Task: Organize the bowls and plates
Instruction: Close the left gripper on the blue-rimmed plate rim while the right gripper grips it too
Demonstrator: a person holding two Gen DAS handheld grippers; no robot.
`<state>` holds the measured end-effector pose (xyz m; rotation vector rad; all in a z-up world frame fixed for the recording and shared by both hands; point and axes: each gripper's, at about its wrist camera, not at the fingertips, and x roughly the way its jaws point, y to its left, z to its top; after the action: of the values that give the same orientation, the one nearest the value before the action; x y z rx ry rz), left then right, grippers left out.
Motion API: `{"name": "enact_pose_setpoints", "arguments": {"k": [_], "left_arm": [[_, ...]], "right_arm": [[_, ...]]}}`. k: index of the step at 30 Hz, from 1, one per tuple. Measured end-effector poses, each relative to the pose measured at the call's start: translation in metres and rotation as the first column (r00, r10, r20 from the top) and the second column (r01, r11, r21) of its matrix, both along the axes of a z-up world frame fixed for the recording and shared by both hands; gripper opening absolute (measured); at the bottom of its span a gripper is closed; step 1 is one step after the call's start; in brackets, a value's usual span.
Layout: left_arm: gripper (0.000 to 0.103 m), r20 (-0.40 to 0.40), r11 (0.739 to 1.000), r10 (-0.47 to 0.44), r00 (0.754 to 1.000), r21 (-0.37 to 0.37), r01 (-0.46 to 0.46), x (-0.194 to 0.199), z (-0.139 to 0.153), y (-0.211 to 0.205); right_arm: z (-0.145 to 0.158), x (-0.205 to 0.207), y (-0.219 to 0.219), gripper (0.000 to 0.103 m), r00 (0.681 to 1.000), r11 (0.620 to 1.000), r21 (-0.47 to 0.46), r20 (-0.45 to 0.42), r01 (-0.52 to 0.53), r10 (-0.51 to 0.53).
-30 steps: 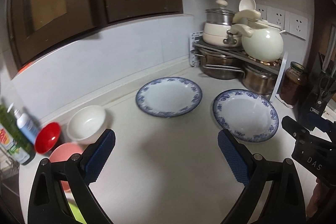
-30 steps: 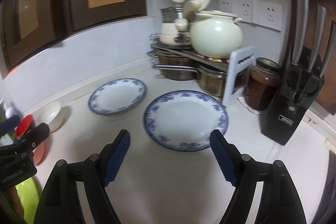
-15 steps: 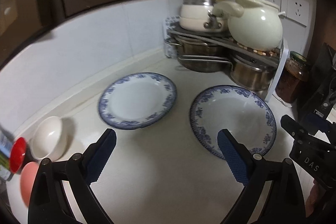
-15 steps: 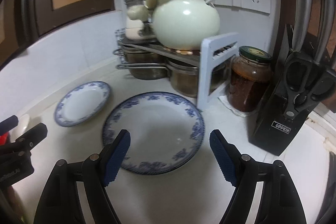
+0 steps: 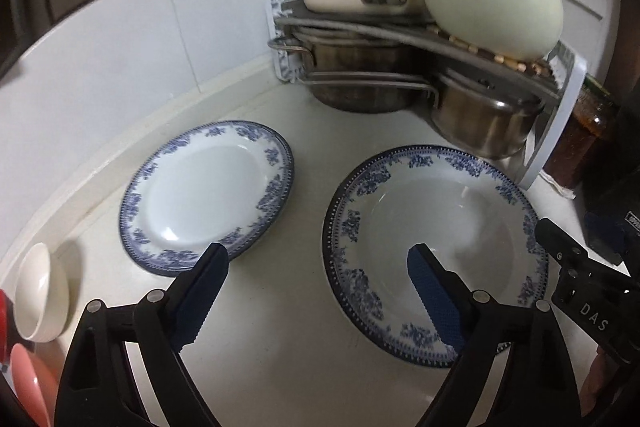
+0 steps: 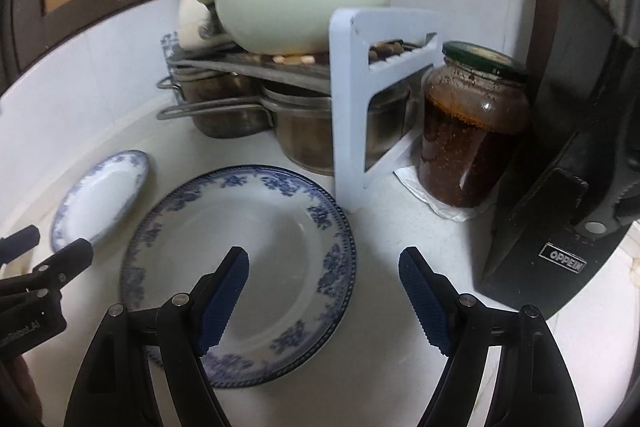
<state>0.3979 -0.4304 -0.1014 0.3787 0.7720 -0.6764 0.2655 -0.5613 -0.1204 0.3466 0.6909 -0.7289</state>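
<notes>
Your left hand-held gripper (image 5: 316, 291) is spread, jaws just closing a bit w/ nothing between, over the tabletop (image 5: 280, 355) btwn two blue-rimmed white ceramic plates (image 5: 208, 195); right hand-held gripper (image 6: 324, 299) spread, straddling the nearer plate's (image 6: 240, 267) rim.

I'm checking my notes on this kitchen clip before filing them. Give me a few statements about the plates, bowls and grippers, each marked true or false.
1. Two blue-rimmed white plates, the left blue-rimmed white plate and the right blue-rimmed white plate, lie flat and apart on the white counter. True.
2. The right gripper is clamped on a plate. False: its fingers stand open above the right plate, holding nothing.
3. A small white bowl sits at the left edge of the left wrist view. True.
4. The left gripper holds that bowl. False: it holds nothing; its jaws have just been closing a little and stand open.
5. The glass jar of dark red paste has no lid. False: it wears a dark green lid.
</notes>
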Motion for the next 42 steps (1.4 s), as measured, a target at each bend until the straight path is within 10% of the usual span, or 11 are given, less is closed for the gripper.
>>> {"name": "enact_pose_setpoints", "arguments": {"k": [42], "left_arm": [[0.046,-0.161,0.998,-0.039,0.986,0.034,0.045,0.034,-0.056,-0.05]], "right_arm": [[-0.05,0.035,-0.045,0.037,0.996,0.995,0.094,-0.083,-0.035,0.043]]}}
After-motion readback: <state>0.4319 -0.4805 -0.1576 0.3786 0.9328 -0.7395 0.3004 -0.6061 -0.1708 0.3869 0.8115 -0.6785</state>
